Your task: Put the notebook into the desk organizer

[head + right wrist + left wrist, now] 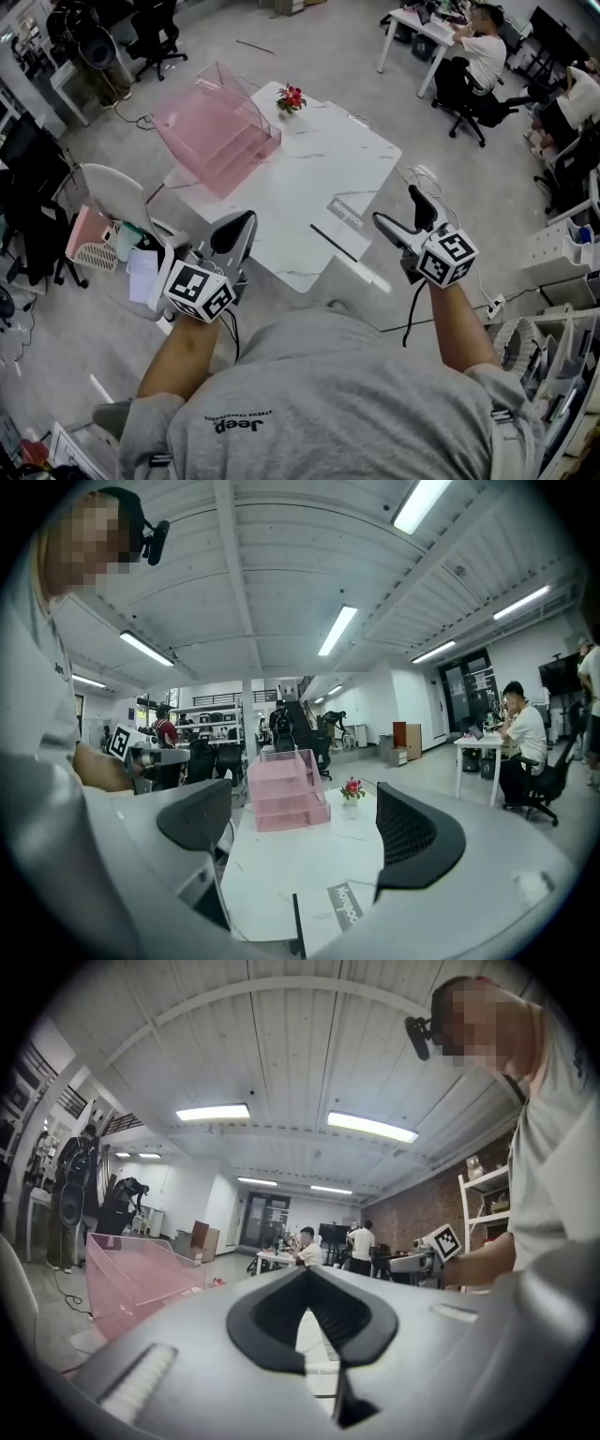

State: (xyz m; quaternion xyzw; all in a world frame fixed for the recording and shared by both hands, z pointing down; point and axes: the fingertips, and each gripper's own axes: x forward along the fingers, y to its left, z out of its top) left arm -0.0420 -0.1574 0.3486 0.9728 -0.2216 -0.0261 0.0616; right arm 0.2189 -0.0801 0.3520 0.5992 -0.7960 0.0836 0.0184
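Pink plastic desk organizer [220, 131] standing far left on white marble table [309, 169], flat white notebook [349, 232] lying near right, left gripper [242, 223] hovering jaws together, right gripper [398, 208] hovering jaws wide, empty.

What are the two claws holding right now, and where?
Nothing. The left gripper is shut on nothing, the right gripper is open and empty, and the notebook lies untouched on the table.
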